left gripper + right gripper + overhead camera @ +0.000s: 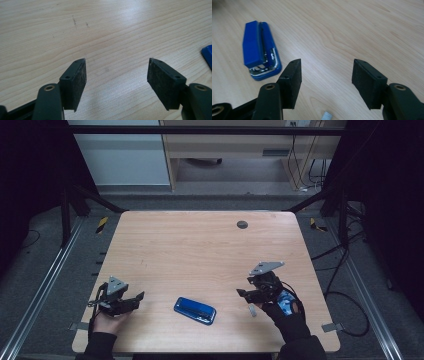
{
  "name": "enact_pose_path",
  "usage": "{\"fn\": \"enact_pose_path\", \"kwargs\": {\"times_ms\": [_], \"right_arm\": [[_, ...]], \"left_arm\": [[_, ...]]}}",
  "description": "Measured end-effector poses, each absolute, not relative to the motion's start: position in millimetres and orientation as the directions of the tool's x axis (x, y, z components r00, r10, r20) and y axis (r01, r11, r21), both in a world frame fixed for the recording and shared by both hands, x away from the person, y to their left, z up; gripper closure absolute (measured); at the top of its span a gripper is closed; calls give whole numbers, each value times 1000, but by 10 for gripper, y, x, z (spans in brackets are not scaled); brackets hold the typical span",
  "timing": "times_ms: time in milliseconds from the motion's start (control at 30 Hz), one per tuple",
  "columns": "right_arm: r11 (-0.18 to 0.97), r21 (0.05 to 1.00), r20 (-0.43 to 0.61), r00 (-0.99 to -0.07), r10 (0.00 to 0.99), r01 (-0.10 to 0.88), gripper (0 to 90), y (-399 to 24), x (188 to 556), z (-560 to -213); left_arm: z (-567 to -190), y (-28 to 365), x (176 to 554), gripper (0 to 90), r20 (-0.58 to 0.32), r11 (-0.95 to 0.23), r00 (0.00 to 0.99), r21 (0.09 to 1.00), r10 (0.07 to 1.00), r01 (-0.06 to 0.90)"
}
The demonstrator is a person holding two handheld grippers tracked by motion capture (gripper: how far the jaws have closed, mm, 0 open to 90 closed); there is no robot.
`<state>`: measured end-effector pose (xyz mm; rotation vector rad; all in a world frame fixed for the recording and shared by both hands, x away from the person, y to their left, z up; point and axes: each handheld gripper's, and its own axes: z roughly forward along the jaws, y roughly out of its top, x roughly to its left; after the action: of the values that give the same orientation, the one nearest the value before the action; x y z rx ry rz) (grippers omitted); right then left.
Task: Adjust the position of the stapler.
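Bench (200, 250) carrying blue stapler (195, 310) between both gaping hand-held grippers: left (141, 296), right (240, 293) | right gripper view showing staple strip (326, 116).

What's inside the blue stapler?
The blue stapler lies on its side; a silvery metal track shows inside. Whether staples are loaded is hidden. A loose staple strip lies by the right tongs.

The blue stapler (207, 55) is cut off at the left gripper view's right edge, one corner showing.
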<state>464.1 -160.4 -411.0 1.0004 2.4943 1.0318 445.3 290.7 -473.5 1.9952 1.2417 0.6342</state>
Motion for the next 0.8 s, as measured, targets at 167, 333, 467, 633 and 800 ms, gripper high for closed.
{"fn": "enact_pose_path", "kwargs": {"times_ms": [167,333,467,633,800], "right_arm": [[534,691,29,-756,654,488,413,-1440,4659,-4045],[577,664,33,-791,611,475,420,-1270,4676,-3981],[622,636,39,-824,566,457,432,-1063,4687,-3957],[653,618,46,-850,525,437,438,-870,4689,-3946],[670,616,47,-869,493,414,442,-697,4678,-3953]], "left_arm": [[-4743,2900,4456,316,47,-309,427,762,903,570],[-4752,2891,4462,314,48,-314,430,756,901,574],[-4756,2890,4468,314,52,-319,430,751,901,578],[-4760,2887,4475,314,54,-324,432,746,900,582],[-4761,2882,4476,313,57,-328,435,745,899,581]]}}
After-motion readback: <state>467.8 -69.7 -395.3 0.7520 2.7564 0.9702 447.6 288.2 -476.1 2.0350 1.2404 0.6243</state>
